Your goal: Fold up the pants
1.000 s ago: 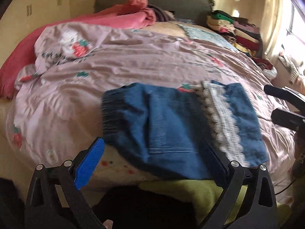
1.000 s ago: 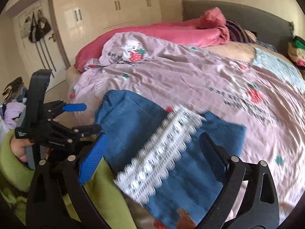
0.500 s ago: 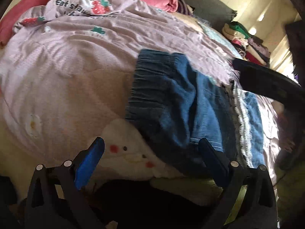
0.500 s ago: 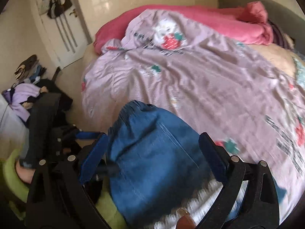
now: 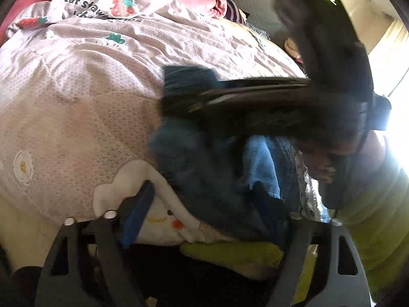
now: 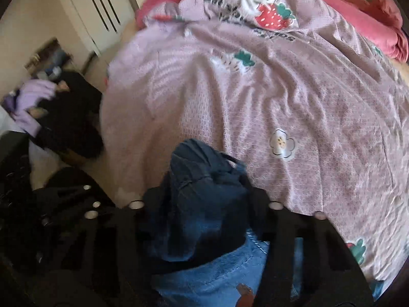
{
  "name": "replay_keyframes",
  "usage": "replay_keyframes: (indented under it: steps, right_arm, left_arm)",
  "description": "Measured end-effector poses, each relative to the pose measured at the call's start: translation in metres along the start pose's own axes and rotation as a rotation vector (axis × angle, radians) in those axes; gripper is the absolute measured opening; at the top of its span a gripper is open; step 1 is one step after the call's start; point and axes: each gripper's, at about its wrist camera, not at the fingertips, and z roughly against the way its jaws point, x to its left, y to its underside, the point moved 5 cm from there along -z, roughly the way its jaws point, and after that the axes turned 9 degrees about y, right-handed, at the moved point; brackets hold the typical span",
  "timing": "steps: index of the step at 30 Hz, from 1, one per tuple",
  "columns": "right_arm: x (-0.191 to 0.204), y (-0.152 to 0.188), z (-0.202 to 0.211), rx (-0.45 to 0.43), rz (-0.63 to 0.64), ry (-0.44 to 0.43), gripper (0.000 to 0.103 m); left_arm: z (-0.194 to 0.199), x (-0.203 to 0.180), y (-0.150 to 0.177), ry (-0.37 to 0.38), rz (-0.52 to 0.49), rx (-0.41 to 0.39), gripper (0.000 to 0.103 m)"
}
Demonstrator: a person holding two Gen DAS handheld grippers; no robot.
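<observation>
— Pants [image 6: 204, 204] first: where do they sit on your screens?

— I see blue denim bunched at the near edge of the bed, on the lilac strawberry-print bedspread [image 6: 294, 97]. In my right wrist view the cloth rises in a dark heap between the fingers of the right gripper [image 6: 204, 215], and a paler fold spreads below it toward the lens.

— And that tool's state?

— Its fingers stand fairly close with denim filling the space between them. I cannot tell whether they pinch the cloth or only straddle it; the frame is blurred.

— Left side?

— My left gripper [image 5: 202, 197] is spread wide, low at the bed's edge. One blue pad [image 5: 138, 212] lies over a white cartoon patch on the bedspread; the other finger is against the denim. Nothing is caught between them.

— Anything else in the left view?

— A dark, smeared shape, the other tool, stretches across above the pants. A lace trim [image 5: 308, 179] shows at the denim's right side, beside a green sleeve [image 5: 378, 215]. A pink blanket [image 6: 378, 23] lies at the far end.
</observation>
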Motion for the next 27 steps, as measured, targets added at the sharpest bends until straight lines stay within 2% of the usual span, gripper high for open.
replay_keyframes:
  steps: [2,5,7,11,14,16,17,19,20,23,26,27]
  right_arm:
    - [-0.013,0.004,0.032,-0.082,-0.048,-0.076,0.028]
    - [-0.034,0.022,0.084,-0.194,-0.104,-0.172,0.028]
    - [-0.047,0.04,0.117,-0.262,-0.117,-0.196,0.028]
    - [-0.069,0.07,0.161,-0.353,-0.125,-0.167,0.029]
    - [-0.087,0.095,0.181,-0.386,-0.146,-0.136,0.036]
    - [-0.101,0.111,0.189,-0.4,-0.187,-0.092,0.064]
    - [-0.111,0.122,0.195,-0.408,-0.229,-0.069,0.064]
    - [-0.123,0.141,0.202,-0.406,-0.289,-0.033,0.064]
    - [-0.129,0.155,0.205,-0.395,-0.326,0.017,0.065]
    - [-0.131,0.175,0.205,-0.36,-0.375,0.088,0.067]
    - [-0.124,0.183,0.191,-0.311,-0.396,0.135,0.072]
    - [-0.123,0.184,0.182,-0.28,-0.395,0.161,0.073]
  left_arm:
    - [0.006,-0.002,-0.003,0.012,0.003,-0.018,0.088]
    - [0.01,-0.02,-0.008,0.074,-0.028,-0.019,0.097]
    - [0.005,-0.035,-0.008,0.127,-0.061,-0.004,0.097]
    - [-0.016,-0.071,-0.008,0.245,-0.102,0.04,0.098]
    - [-0.039,-0.097,-0.002,0.321,-0.121,0.104,0.098]
    - [-0.045,-0.121,0.005,0.407,-0.112,0.126,0.098]
    - [-0.046,-0.133,0.01,0.42,-0.13,0.13,0.098]
    - [-0.049,-0.15,0.017,0.418,-0.19,0.146,0.098]
    - [-0.051,-0.159,0.021,0.416,-0.221,0.154,0.098]
    - [-0.055,-0.182,0.033,0.428,-0.286,0.187,0.098]
    - [-0.07,-0.195,0.047,0.303,-0.41,0.22,0.098]
    - [-0.078,-0.197,0.054,0.24,-0.45,0.241,0.098]
